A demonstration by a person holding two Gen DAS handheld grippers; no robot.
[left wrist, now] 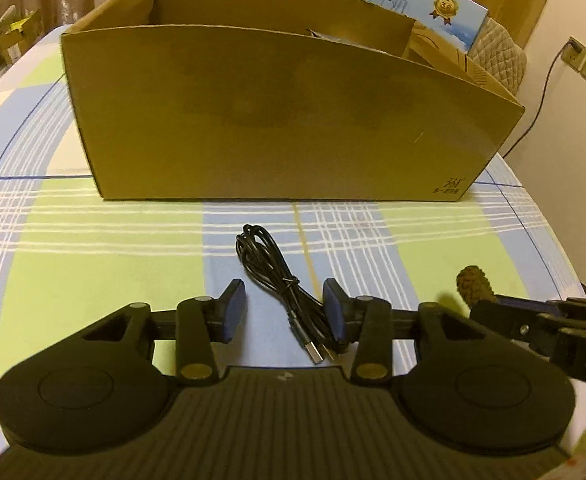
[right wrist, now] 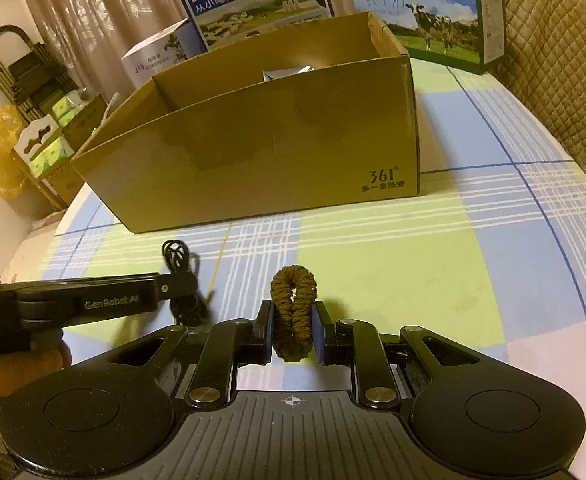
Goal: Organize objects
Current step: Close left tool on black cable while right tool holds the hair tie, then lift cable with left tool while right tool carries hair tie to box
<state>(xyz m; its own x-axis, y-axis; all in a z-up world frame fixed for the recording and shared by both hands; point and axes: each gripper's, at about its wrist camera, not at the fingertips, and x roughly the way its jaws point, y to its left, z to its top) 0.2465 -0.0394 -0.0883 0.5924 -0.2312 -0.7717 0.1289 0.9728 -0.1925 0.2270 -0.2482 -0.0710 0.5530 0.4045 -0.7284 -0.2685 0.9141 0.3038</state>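
Left tongs [left wrist: 285, 312] are spread open w/ the bundled black cable [left wrist: 281, 280] lying on the bench between the two blue pads, not pinched; the right pad looks like it's touching or just beside the cable's lower end, can't tell for sure. The USB plugs sit at the near end of the bundle and the loop end points toward the box. Right tongs [right wrist: 293, 330] are clamped on a brown braided hair tie [right wrist: 293, 312], squeezed flat between the pads so it stands upright as a narrow loop w/ the top poking above the fingertips. Can't tell if the tie touches the bench or is lifted a bit. From the right cam the left tongs come in from the left side, right over the cable, w/ part of a hand [right wrist: 9, 376] behind them. Bench [left wrist: 93, 240] has a plaid cloth in green, blue & white. The open cardboard box [left wrist: 285, 120] sits further back on it, long side facing both cams, w/ something silvery [right wrist: 287, 74] inside near the far wall, too hidden to ID. Behind the box are milk cartons [right wrist: 433, 12] w/ cow pics, and a quilted chair back [right wrist: 549, 56] at the far right. Cable and hair tie are both outside the box, near each other on the bench's front part.
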